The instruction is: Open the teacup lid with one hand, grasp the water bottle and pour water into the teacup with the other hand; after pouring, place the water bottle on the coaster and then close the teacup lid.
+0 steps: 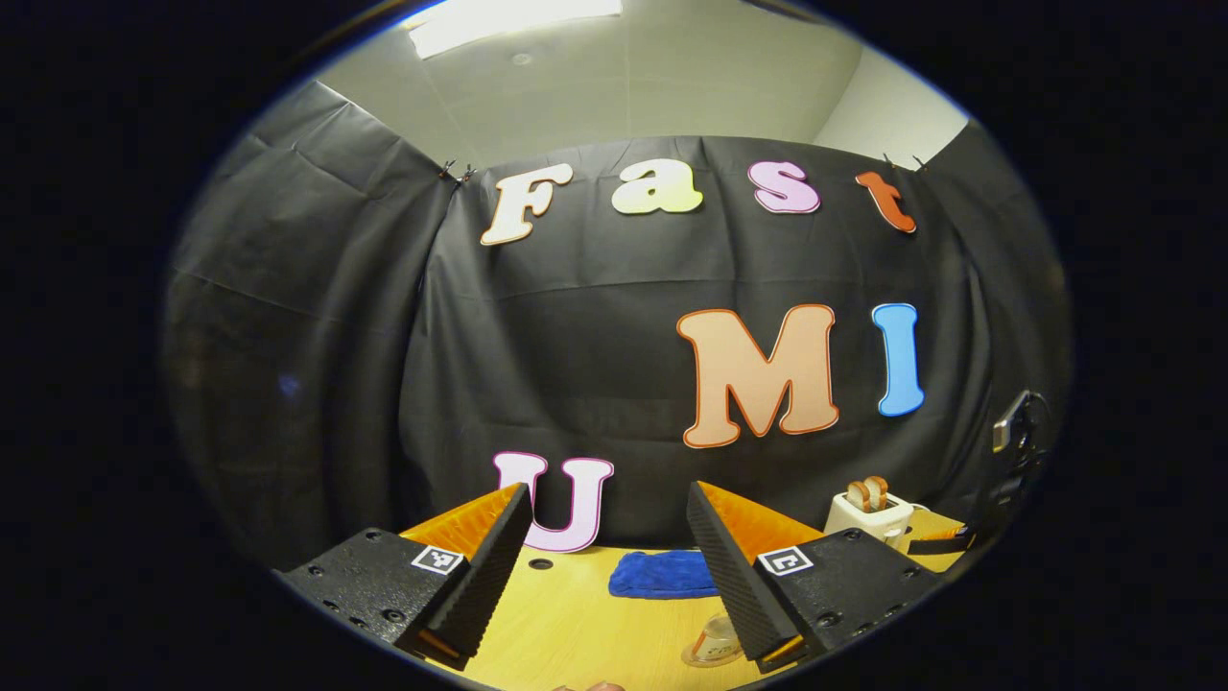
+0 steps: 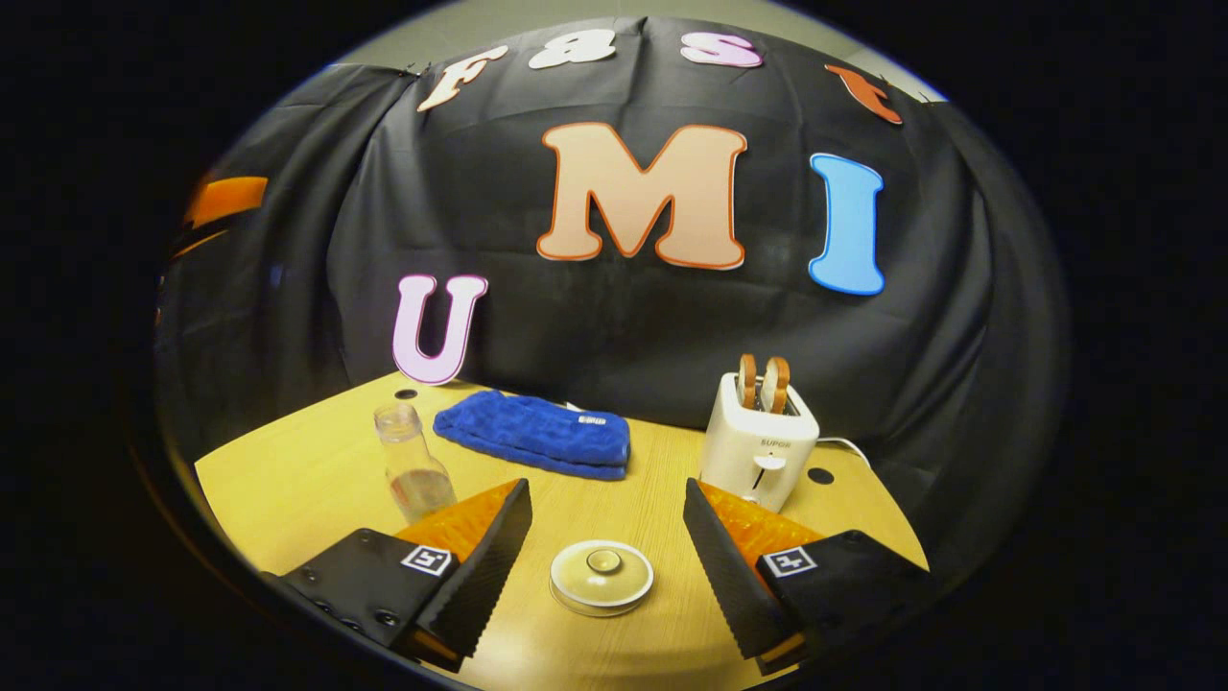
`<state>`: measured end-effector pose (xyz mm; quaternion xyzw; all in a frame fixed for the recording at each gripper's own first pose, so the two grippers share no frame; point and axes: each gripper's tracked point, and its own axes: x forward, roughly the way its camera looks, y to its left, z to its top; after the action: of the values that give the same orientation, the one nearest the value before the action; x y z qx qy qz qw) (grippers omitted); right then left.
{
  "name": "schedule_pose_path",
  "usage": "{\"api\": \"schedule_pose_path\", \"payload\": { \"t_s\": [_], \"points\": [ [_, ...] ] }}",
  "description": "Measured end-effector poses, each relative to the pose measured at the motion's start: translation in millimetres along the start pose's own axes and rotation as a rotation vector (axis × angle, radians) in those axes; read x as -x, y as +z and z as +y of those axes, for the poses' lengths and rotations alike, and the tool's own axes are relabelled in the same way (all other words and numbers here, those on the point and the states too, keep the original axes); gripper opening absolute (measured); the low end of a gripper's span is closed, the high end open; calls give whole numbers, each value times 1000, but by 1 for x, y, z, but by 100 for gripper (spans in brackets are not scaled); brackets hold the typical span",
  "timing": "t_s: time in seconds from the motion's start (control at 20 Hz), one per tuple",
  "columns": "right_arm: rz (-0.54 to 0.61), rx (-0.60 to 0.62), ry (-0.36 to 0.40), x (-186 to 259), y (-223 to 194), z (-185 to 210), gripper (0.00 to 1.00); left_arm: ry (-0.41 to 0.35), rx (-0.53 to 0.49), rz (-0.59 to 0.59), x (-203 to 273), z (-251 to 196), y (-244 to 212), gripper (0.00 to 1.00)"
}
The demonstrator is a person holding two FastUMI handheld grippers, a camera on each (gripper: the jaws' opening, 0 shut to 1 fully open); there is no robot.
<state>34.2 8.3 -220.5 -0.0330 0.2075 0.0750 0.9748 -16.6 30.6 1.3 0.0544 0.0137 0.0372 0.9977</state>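
In the right gripper view the right gripper (image 2: 606, 523) hangs spread above a pale wooden table (image 2: 288, 480), its ribbed black fingers (image 2: 484, 566) backed with orange, nothing between them. The teacup (image 2: 602, 578) sits just ahead in the gap, at 6 o'clock in the view: round, cream, glossy, its domed lid with a small knob still on. At 10 o'clock from it stands the water bottle (image 2: 413, 465), clear, uncapped, narrow-necked, upright with some water at the bottom. Behind, at 12 o'clock, lies a folded nubbly blue towel (image 2: 537, 434). At 2 o'clock stands a white plastic toaster (image 2: 758, 441) holding two bread slices; its front lettering reads SUPOR.

In the left gripper view the left gripper (image 1: 609, 537) is likewise spread and empty, held high; a clear glassy object (image 1: 712, 645), partly hidden, sits at 5 o'clock beside its fingers
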Motion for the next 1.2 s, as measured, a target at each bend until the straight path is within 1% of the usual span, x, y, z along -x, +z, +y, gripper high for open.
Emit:
{"api": "schedule_pose_path", "payload": {
  "t_s": [0.05,0.25,0.3,0.4,0.5,0.7,0.75,0.8,0.85,0.9,0.95,1.0,1.05,1.2],
  "points": [
    [18,-3,-1,-4,-9,-1,100,3,-4,1,1,1,0,95],
    [98,-19,-3,-22,-41,-5,100,15,-17,10,4,7,-2,95],
    [113,-20,-4,-25,-47,-6,96,20,-20,11,4,9,-1,95],
    [138,-16,2,-30,-57,-4,100,30,-26,14,5,13,-1,95],
    [157,-1,9,-33,-66,-1,100,39,-33,14,5,15,-1,95],
    [193,29,22,-40,-82,6,89,53,-37,22,7,20,-2,95],
    [201,34,29,-42,-86,9,89,56,-38,23,8,21,-2,95],
    [205,41,33,-43,-88,10,87,59,-39,24,8,22,-2,95],
    [209,47,40,-44,-90,12,89,62,-40,25,9,23,-2,93],
    [205,59,29,-46,-90,11,89,66,-42,25,9,25,-2,92],
    [196,64,28,-44,-88,10,78,69,-43,28,10,25,-2,92],
    [196,64,27,-45,-88,11,67,72,-46,31,10,27,-3,95],
    [202,65,28,-47,-91,11,56,74,-46,32,11,27,-4,92],
    [222,71,27,-49,-97,11,56,79,-52,36,11,28,-3,92]
  ]
}}
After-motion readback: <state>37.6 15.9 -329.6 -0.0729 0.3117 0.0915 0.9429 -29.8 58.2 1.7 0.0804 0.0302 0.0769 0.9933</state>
